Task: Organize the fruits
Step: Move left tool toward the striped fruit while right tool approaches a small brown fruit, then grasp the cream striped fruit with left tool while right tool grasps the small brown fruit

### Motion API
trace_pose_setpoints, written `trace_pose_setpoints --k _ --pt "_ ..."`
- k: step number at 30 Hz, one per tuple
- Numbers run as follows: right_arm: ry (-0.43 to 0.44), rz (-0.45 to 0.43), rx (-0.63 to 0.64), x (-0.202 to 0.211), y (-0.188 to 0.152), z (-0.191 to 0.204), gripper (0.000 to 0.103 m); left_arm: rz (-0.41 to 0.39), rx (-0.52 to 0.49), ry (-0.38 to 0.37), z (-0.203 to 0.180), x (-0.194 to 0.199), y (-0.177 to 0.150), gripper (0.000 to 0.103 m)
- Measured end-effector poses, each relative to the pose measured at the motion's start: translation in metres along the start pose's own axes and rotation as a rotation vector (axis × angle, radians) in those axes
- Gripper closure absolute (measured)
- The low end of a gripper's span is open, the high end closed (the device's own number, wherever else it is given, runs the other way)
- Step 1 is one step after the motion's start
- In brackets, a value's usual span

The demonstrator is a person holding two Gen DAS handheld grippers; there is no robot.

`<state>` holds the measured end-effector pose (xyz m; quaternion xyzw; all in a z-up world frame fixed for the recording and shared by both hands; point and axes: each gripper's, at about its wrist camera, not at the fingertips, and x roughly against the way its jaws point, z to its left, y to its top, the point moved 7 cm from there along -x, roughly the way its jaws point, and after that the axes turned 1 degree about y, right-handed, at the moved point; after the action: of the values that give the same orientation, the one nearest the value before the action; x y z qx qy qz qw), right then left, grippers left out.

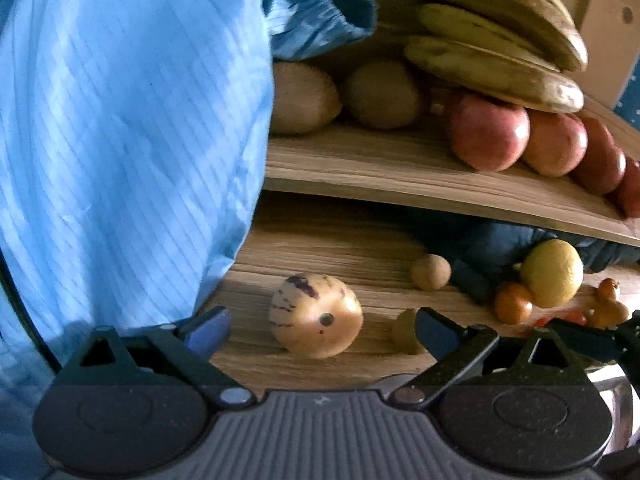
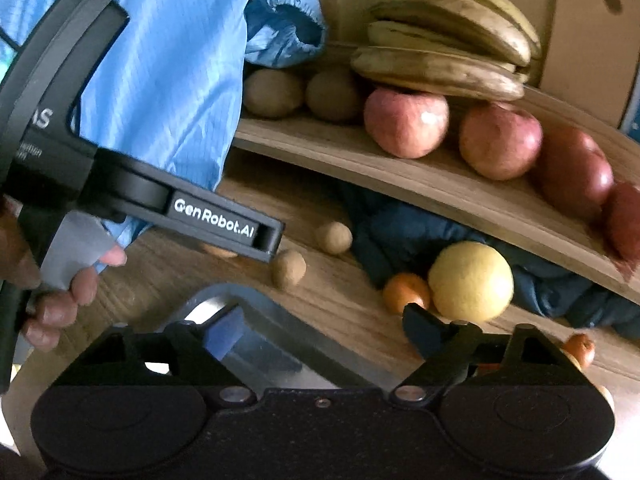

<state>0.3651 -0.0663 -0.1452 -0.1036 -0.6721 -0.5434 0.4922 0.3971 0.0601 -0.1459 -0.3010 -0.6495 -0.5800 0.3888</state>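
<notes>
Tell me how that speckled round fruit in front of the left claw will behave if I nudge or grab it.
The speckled fruit looks round and smooth-skinned, so it would probably roll on the bare wooden surface if nudged. Its glossy skin may slip between the pads unless gripped across the middle. It looks firm, though the dark blotches could mean soft spots, so close gently.

my counter [image 1: 320, 248] is matt wood with a fine straight grain, and so is the shelf [image 1: 380, 164] above it. the apples [image 1: 486, 134] look smooth and glossy, the bananas [image 1: 492, 40] dull and blotched, the kiwis [image 1: 380, 94] rough and matt. my sleeve [image 1: 120, 120] is thin striped blue cloth. my left hand-held gripper [image 1: 322, 330] is matt black plastic, ribbed. a tray [image 2: 256, 328] looks like shiny metal.
</notes>
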Motion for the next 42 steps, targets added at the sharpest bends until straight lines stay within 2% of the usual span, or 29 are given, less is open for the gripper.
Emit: trace_pose_setpoints --k 6,15,20,24,26,34,35,42 --pt "0.0 -0.001 -0.001 -0.013 0.01 0.019 0.033 0.032 0.022 0.029 0.007 -0.01 -0.002 0.016" --pt "0.037 0.02 0.011 -0.03 0.016 0.03 0.045 0.047 0.046 0.015 0.009 -0.018 -0.001 0.025" --pt "0.049 0.018 0.002 -0.038 0.021 0.03 0.049 0.054 0.048 0.006 0.005 -0.025 -0.001 0.036" --pt "0.052 0.022 -0.003 -0.045 0.023 0.029 0.055 0.049 0.047 -0.005 0.002 -0.027 -0.002 0.039" --pt "0.055 0.025 -0.012 -0.049 0.024 0.028 0.058 0.045 0.046 -0.014 0.001 -0.029 -0.001 0.044" --pt "0.079 0.019 -0.01 -0.055 0.025 0.031 0.069 0.033 0.041 -0.031 0.001 -0.028 0.0 0.045" --pt "0.081 0.019 -0.012 -0.055 0.025 0.03 0.074 0.032 0.041 -0.036 0.003 -0.029 0.0 0.046" --pt "0.089 0.006 -0.014 -0.046 0.023 0.027 0.074 0.023 0.038 -0.082 0.003 -0.03 -0.003 0.046"
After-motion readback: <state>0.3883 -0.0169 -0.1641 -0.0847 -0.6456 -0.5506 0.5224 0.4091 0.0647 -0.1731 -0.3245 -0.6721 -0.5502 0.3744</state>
